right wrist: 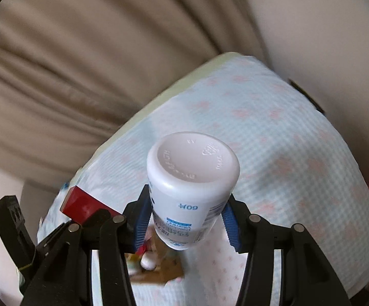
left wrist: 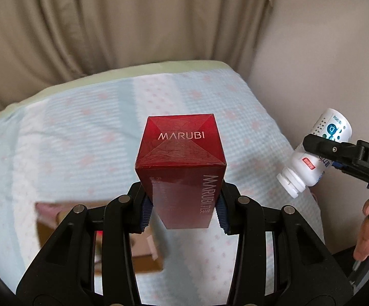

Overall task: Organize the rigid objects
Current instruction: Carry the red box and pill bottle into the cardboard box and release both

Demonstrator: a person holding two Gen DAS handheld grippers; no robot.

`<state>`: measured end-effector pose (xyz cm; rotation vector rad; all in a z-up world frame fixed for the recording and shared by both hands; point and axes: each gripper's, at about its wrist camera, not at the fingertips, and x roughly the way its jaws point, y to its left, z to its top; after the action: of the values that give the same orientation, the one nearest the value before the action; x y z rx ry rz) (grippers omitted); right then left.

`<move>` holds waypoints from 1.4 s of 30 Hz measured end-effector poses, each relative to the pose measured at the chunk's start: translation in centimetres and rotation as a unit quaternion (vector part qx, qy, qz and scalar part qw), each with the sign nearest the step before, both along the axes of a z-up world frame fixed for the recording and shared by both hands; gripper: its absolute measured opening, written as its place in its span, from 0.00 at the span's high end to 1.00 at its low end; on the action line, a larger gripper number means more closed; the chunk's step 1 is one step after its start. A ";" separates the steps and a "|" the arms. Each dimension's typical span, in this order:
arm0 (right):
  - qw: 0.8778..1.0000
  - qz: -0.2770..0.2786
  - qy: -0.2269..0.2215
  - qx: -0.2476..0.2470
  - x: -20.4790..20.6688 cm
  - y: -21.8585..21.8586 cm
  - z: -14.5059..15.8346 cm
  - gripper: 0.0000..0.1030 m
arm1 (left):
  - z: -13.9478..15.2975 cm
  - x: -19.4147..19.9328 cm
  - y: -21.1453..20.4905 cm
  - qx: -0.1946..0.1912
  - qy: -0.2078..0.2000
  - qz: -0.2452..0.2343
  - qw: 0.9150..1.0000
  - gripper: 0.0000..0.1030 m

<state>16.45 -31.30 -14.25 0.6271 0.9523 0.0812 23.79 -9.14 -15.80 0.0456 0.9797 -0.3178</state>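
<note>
Red cardboard fills the left wrist view — the left hand-held gripper (left wrist: 182, 211) is clamped on a tall red box (left wrist: 182, 168) marked MARUBI, its blue pads (left wrist: 146, 214) pressed to both sides, the box standing upright and lifted above the bed (left wrist: 82, 132) with its pale blue checked cover. Below it, blurred, sits an open cardboard box (left wrist: 143, 255) on the bed. Over on the right, the right hand-held gripper (right wrist: 187, 219) is gripping a white pill bottle (right wrist: 192, 178) with a blue label — base toward the camera, cap end pointing down. From the left view that bottle hangs tilted in the air, cap lowest, well apart from the red box. A beige curtain (left wrist: 108, 20) hangs behind the bed.
</note>
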 end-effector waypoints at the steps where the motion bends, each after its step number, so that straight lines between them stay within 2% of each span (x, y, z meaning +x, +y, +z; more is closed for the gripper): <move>1: 1.000 0.017 -0.001 0.001 -0.2 1.0 0.4 0.54 | 0.3 -0.5 1.0 0.001 -0.001 0.007 1.000 0.64; 5: 0.998 0.060 -0.006 0.003 -1.2 5.0 1.2 0.54 | 1.4 -3.2 7.2 -0.003 -0.001 0.045 0.999 0.64; 10: 0.996 0.089 -0.005 -0.007 -2.5 11.0 1.2 0.54 | 0.6 -4.8 14.2 -0.001 0.006 0.055 0.998 0.64; 14: 0.996 0.084 0.008 -0.007 -3.0 14.9 0.3 0.54 | -1.1 -5.1 19.7 -0.007 0.021 0.050 0.999 0.64; 20: 0.998 0.042 0.021 -0.029 -3.8 21.4 -2.0 0.54 | -5.0 -4.5 25.4 0.014 0.042 0.022 0.999 0.64; 25: 0.999 -0.008 0.032 -0.019 -3.7 26.2 -5.3 0.54 | -8.9 -3.2 27.4 0.034 0.075 0.005 0.997 0.64; 28: 0.999 -0.017 0.046 -0.020 -3.0 28.1 -7.3 0.54 | -10.7 -2.4 28.1 0.036 0.088 0.007 0.995 0.64; 36: 0.996 0.020 0.073 -0.050 -0.8 31.5 -11.0 0.54 | -14.2 -0.4 29.3 0.045 0.106 0.016 0.993 0.64; 42: 0.992 0.047 0.094 -0.069 0.7 31.6 -13.4 0.54 | -17.2 0.7 30.1 0.039 0.130 0.033 0.990 0.64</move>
<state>17.19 0.28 -27.63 0.4674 1.1587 0.0392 24.44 21.01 -32.96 0.0445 1.2491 -0.2284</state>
